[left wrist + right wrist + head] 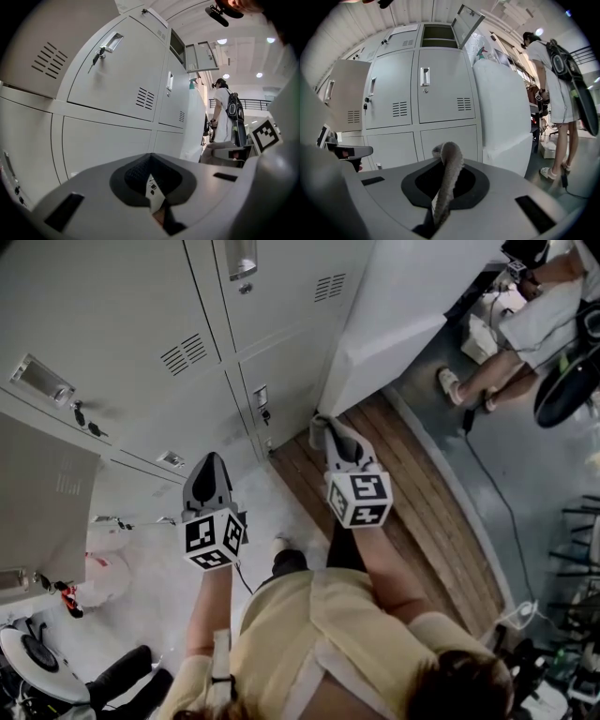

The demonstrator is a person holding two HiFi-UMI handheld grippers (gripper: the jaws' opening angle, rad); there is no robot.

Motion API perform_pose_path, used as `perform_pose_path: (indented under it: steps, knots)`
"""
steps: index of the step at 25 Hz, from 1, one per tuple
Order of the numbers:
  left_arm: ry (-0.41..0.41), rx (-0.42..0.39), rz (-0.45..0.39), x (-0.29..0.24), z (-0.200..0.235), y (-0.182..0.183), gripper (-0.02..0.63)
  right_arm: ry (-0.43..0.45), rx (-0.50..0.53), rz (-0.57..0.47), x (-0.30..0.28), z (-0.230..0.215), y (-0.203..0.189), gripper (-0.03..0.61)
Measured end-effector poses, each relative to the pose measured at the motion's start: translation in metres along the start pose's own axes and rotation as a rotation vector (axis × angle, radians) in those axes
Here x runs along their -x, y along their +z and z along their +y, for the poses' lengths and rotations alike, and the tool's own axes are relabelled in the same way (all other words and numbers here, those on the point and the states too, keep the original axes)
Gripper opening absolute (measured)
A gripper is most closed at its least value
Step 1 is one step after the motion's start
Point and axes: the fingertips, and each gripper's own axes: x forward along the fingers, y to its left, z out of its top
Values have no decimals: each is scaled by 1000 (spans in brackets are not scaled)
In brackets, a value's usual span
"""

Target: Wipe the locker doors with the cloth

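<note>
Grey locker doors [122,334] fill the upper left of the head view, and both grippers point at the lower ones. My right gripper [325,430] is shut on a strip of grey cloth [446,180], which stands up between its jaws. It is held off the doors [443,84] and does not touch them. To its left, my left gripper [210,468] is shut with nothing in it, aimed at the lower locker row [108,140]; its jaws [151,174] meet in a closed seam.
One locker door [45,498] stands open at the left, and a top one [466,21] is swung up. A white block [403,306] adjoins the lockers on the right. A person with a backpack [553,70] stands beyond. A red-and-white bag [98,576] lies on the floor.
</note>
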Motion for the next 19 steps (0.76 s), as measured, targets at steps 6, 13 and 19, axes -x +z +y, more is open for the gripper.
perform_pose_path:
  steps: [6,13,19]
  knots:
    - [7,0,-12,11,3,3,-12,1,8,-6,6,3,2,15]
    - [10,21,-19,21,0,5,-12,9,24,1,12,7,-1,15]
    - [10,36,-29,29,1,6,-12,16,28,-2,17,12,-2,15]
